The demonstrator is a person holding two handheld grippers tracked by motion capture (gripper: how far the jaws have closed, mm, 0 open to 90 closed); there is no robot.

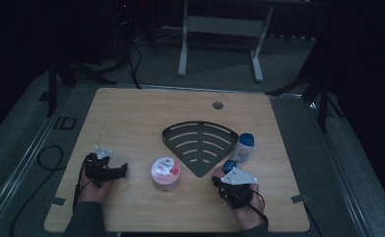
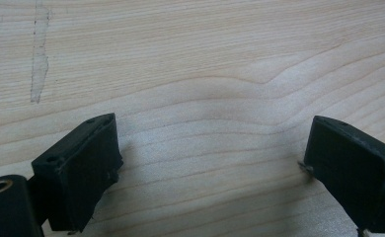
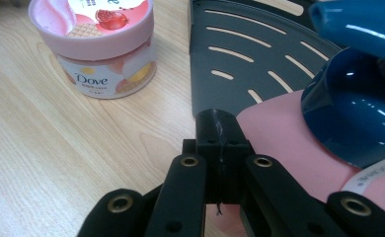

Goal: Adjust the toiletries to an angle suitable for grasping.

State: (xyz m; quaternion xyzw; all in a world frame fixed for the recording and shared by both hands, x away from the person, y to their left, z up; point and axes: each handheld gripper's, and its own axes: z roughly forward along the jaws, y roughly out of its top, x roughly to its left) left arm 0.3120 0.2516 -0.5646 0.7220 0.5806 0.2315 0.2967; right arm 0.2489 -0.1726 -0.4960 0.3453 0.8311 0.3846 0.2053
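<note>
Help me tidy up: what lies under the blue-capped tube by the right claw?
The blue-capped tube lies on the wooden table, beside the dark slotted tray. Whatever lies beneath its body is hidden.

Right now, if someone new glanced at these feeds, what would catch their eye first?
Probably the pink Dove jar with the strawberry-print lid, standing alone on the wooden table near its front middle. Just behind it lies the dark fan-shaped slotted rack, with a white bottle with a blue cap upright at its right edge. Then the right gripper, jaws shut, beside a pink tube with a glossy blue cap at the rack's tip.
</note>
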